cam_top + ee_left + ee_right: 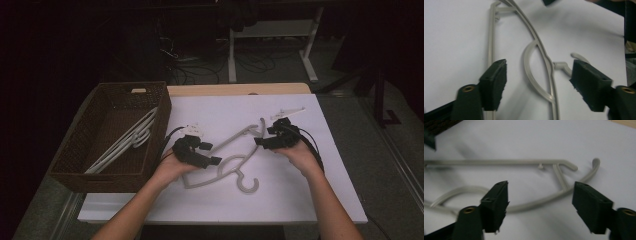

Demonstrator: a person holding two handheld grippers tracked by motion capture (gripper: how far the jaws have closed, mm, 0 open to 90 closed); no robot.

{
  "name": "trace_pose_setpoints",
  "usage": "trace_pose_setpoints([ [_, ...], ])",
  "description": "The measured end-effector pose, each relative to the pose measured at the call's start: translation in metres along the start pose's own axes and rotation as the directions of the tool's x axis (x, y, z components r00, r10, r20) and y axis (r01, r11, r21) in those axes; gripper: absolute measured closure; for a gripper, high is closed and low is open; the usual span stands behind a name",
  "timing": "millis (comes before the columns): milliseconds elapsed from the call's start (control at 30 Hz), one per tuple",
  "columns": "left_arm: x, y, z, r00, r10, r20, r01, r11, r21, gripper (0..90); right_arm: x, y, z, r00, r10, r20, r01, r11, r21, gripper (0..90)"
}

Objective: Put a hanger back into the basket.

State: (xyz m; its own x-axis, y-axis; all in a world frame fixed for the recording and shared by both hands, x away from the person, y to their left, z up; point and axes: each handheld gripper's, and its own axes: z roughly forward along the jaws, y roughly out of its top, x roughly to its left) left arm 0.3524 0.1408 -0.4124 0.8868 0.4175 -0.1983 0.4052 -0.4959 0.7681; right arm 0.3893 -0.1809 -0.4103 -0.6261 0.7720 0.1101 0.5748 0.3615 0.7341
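Across the middle of the high view, white desk (300,190) under dim light, wooden edge along the far side. At left of frame, on the desk's left edge, dark woven basket (75,150) holding pale hangers (127,140) laid slantwise inside. At centre of frame, grey hanger (227,162) lying flat on the white surface, hook toward the lower middle, one arm reaching up toward the right tool. Just left of the hanger, left tool (212,154) gripped in the left hand (172,167), jaws spread wide. Same tool seen from its own camera (537,83): black pads apart, hanger's curved brace and neck (541,72) lying between them on the desk, not pinched. At right of centre, right tool (264,136) gripped in the right hand (300,155), released as well. From its own camera (540,203): jaws wide apart, hanger arm and end loop (559,176) beyond and between the pads, untouched. Near the upper right of the desk, small white piece (287,112), too small to identify.
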Motion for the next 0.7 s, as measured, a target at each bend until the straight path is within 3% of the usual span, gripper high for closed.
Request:
trace_pose_setpoints([
  [300, -0.014, -0.024, -0.007, 0.9999, 0.013, 0.001, -0.013, 0.9996, -0.023, 13.2, -0.009, 0.03, 0.04, 0.9999, 0.012, 0.002, -0.012, 0.999, 0.033, 64.3],
  [500, -0.016, -0.026, -0.006, 0.9996, 0.027, -0.002, -0.027, 0.9987, -0.043, 2.2, -0.016, 0.042, 0.066, 0.9996, 0.018, 0.02, -0.019, 0.997, 0.071, 89.0],
  [700, -0.014, -0.028, -0.004, 0.9989, 0.046, -0.006, -0.047, 0.9982, -0.038, 1.7, -0.021, 0.046, 0.081, 0.9994, 0.023, 0.026, -0.025, 0.995, 0.097, 89.2],
])
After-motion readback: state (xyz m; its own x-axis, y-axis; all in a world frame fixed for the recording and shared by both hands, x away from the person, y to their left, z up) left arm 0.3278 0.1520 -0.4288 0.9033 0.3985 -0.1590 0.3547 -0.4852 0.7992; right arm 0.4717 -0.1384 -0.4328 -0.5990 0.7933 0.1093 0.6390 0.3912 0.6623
